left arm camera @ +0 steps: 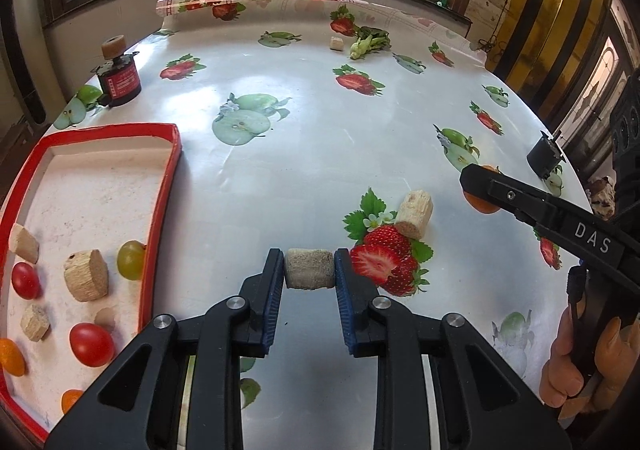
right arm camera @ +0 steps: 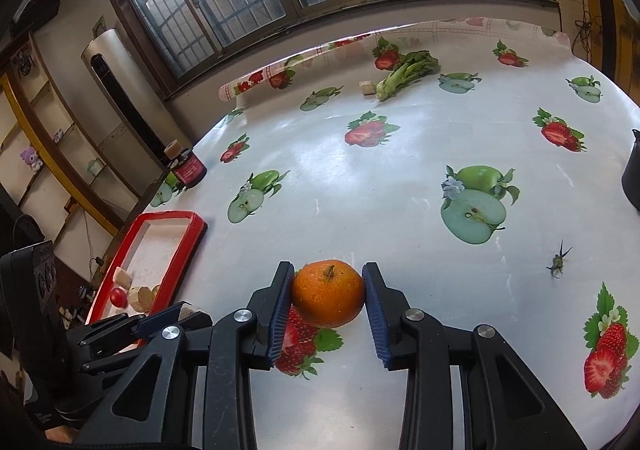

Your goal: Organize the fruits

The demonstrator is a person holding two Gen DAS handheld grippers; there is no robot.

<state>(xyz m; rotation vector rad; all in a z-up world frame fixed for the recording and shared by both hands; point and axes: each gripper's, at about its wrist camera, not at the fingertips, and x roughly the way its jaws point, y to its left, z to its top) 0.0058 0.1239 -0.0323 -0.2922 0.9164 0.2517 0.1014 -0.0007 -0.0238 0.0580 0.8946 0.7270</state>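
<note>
My left gripper (left arm camera: 308, 255) is shut on a tan cylindrical chunk (left arm camera: 310, 272), held just above the fruit-print tablecloth. To its left lies a red-rimmed tray (left arm camera: 160, 210) with cherry tomatoes (left arm camera: 91, 344), a green grape (left arm camera: 130, 260), small oranges and several tan chunks. Another tan chunk (left arm camera: 414, 214) lies on the cloth just right of the gripper. My right gripper (right arm camera: 328, 266) is shut on a small orange (right arm camera: 327, 294), lifted off the table. In the left wrist view the right gripper (left arm camera: 476, 186) shows at right with the orange (left arm camera: 480, 206).
A dark red jar (left arm camera: 120, 80) with a chunk on top stands beyond the tray. Leafy greens (left arm camera: 370, 42) and a small chunk (left arm camera: 335, 43) lie at the far side. A black cup (left arm camera: 544, 160) stands near the right table edge. A dry stem (right arm camera: 558, 262) lies on the cloth.
</note>
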